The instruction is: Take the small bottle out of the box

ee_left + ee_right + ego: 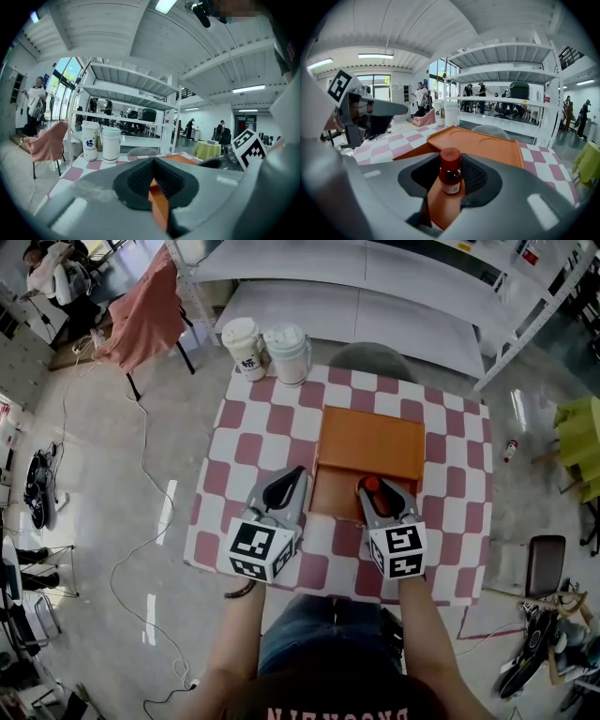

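- Nearest the person, the right gripper [451,165] has its jaws set fairly wide yet closed in on the small bottle [451,171]. The pads meet its sides below the red cap, and a grip on the body likely keeps it upright for the lift.
- The bottle is at the near, open end of the orange box [370,442] and seems not yet clear of it.
- The left gripper [296,474] sits just beside the box's left edge. Its jaws look drawn together at the tips with nothing in them, probably parked there to steady the box or stay out of the way.
- Only the right gripper view shows the pad contact and the bottle's label. The head view gives just the cap, but it alone places both tools around the box on the checked table [244,456].
- Farthest off, the left gripper view shows a paper cup [90,140] and a white tumbler [111,144] side-on, where the head view shows mostly lids.
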Motion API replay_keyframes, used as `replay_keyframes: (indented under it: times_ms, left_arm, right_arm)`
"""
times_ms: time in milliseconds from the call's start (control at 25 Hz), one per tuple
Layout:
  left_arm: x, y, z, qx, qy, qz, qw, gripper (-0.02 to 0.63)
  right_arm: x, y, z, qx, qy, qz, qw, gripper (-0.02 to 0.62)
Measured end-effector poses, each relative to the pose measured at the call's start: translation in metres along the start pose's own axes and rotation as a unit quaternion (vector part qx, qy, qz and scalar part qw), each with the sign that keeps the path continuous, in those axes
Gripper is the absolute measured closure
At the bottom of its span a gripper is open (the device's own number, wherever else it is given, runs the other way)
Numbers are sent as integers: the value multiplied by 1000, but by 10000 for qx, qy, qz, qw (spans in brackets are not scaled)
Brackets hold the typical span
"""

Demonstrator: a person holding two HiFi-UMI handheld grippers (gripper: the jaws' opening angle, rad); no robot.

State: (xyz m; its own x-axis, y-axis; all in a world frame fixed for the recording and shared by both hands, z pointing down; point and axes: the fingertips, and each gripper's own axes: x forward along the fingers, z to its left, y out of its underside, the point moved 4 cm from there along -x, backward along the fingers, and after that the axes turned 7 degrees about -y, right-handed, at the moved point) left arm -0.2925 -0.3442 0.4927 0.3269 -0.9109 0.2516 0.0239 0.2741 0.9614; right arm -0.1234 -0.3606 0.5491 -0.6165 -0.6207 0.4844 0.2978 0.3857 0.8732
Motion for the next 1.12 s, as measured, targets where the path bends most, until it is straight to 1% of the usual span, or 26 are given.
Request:
replay_keyframes:
  times_ms: [280, 600, 880, 1120]
  left_arm:
    - [-4, -1, -2, -20, 7, -39, 10000, 614]
    - [-8, -5, 6, -67, -56, -123, 9999, 614]
    - [-13, -21, -4, -30, -11, -227, 9997, 614]
    - [-23, -46, -17, 47, -106, -395, 9992, 614]
  right_arm:
    - [-2, 1, 2, -73, 20, 52, 10000, 459]
    - [-10, -6, 5, -29, 1, -78, 10000, 460]
    - [-30, -30, 5, -60, -29, -349, 9994, 460]
    - [-51, -59, 5, -192, -189, -573, 9980, 460]
